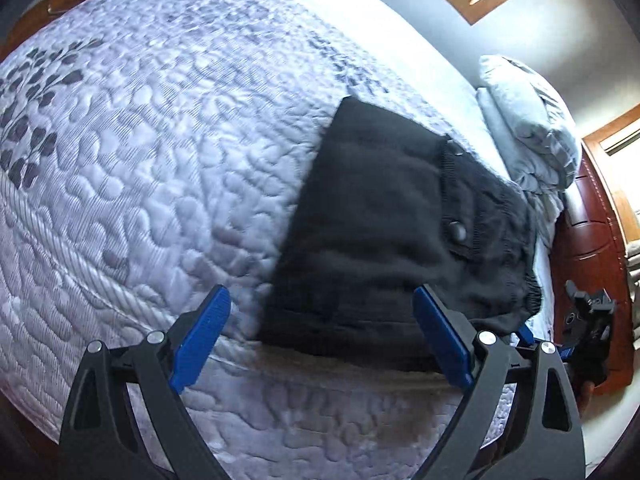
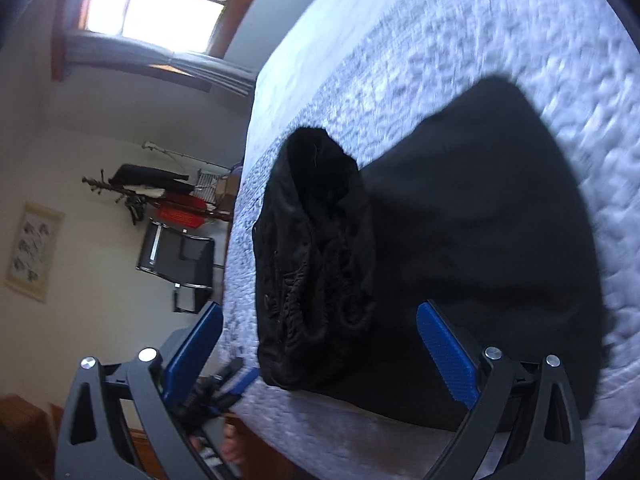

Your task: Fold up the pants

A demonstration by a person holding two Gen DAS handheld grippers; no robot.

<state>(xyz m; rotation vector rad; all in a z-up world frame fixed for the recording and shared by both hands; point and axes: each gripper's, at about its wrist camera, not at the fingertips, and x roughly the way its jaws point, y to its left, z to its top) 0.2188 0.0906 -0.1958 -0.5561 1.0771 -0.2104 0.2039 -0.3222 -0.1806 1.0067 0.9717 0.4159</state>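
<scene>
**Black pants lie folded on the bed, both tongs released**

We hold our left gripper [image 1: 322,340] with its blue pads [image 1: 200,340] spread wide and nothing between them. The pants [image 1: 384,236] lie just ahead of it on the quilted bedspread [image 1: 140,168], folded into a compact dark block; their near edge runs between our two pads, and the right-hand pad stands in front of the cloth, though we cannot tell whether it touches. A button [image 1: 457,232] shows on the upper layer, and the gathered waistband lies to the right of the left tongs. Beyond the pants, farther right, grey pillows [image 1: 528,128] are piled by the wooden headboard [image 1: 588,240].

Our right gripper [image 2: 320,352] is likewise released, its pads wide apart and bare. From it we see the pants [image 2: 480,240] straight ahead, with the bunched waistband end at the left. Below and left of the right tongs, the other gripper shows at the mattress edge, blurred. Off to the left stand a chair [image 2: 180,256] and a window [image 2: 160,4].
</scene>
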